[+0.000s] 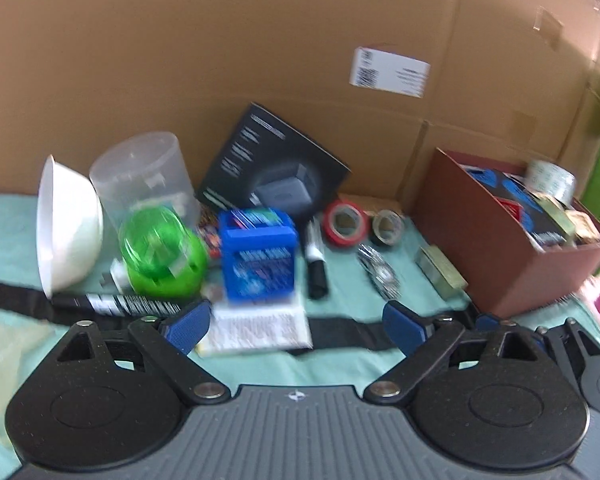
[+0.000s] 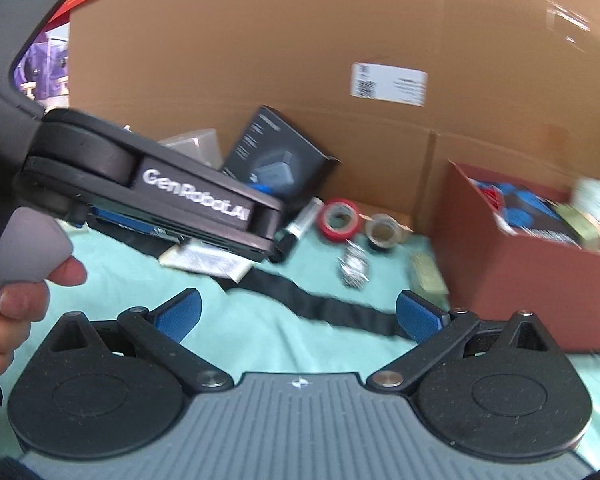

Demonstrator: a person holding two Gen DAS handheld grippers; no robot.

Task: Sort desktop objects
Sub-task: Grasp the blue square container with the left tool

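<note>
My left gripper point(image 1: 296, 324) is open and empty, low over a white leaflet point(image 1: 256, 326) in front of a blue box point(image 1: 258, 256). A green dome point(image 1: 160, 252), a white bowl point(image 1: 66, 224), a black marker point(image 1: 315, 258), red tape point(image 1: 346, 222), a grey tape roll point(image 1: 388, 226), a metal clip point(image 1: 380, 270) and a green tin point(image 1: 440, 272) lie on the teal cloth point(image 1: 300, 368). A brown box point(image 1: 512, 248) holding sorted items stands on the right. My right gripper point(image 2: 298, 316) is open and empty over the cloth, beside the left gripper's body point(image 2: 152, 192).
A large cardboard wall point(image 1: 260, 40) closes the back. A black product box point(image 1: 272, 164) leans on it, beside a clear plastic tub point(image 1: 144, 172). A black strap point(image 2: 332, 308) crosses the cloth. A second marker point(image 1: 116, 304) lies at the front left.
</note>
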